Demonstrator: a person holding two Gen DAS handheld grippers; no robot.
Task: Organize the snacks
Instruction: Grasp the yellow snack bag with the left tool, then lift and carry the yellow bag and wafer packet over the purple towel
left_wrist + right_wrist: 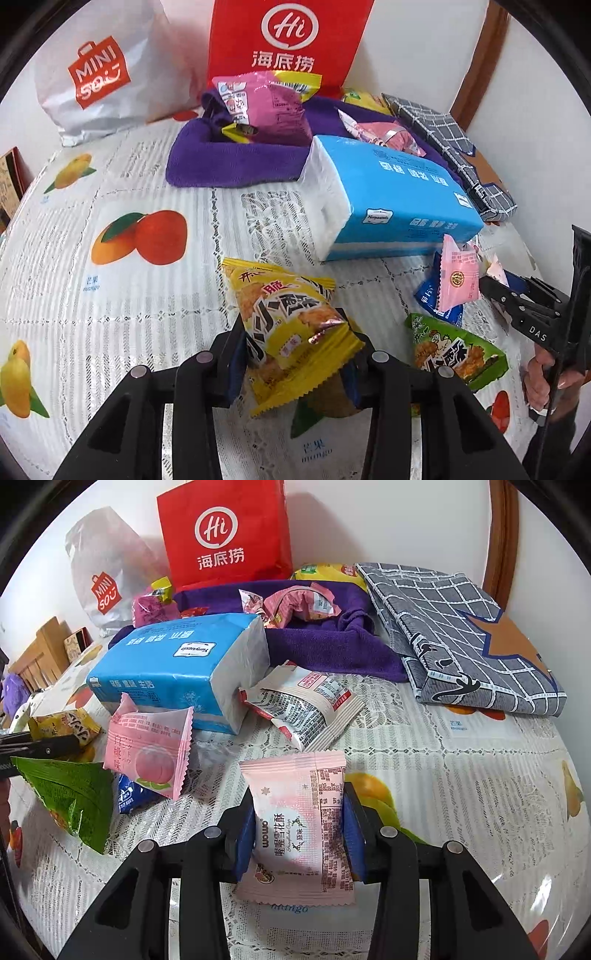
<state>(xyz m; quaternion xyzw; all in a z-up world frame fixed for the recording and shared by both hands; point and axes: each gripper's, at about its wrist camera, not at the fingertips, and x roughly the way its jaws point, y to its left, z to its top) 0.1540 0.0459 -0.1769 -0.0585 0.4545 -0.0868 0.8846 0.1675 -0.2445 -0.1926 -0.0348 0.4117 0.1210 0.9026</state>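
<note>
Left gripper [295, 354] has its jaws closed on a yellow snack packet [291, 332], blue pads pressing both sides; the packet is tilted, low over the bench [110, 325]. No telling whether its bottom corner touches the lace cloth. Right gripper [300, 830] has its jaws clamped on a pink snack packet [299, 834], held upright just over the bench. Green snack packet [456, 350] lies just right of the yellow one in the left view. Beside it a small pink candy packet [458, 273] leans on a blue wrapper [434, 295], next to the blue tissue pack [388, 199]. White packet [306, 701] lies against the tissue pack's end in the right view. Behind sits a purple towel [229, 162] with a magenta packet [266, 107] on it, then a red paper bag [284, 40], white shopping bag [107, 70] and folded grey checked cloth [461, 635].
</note>
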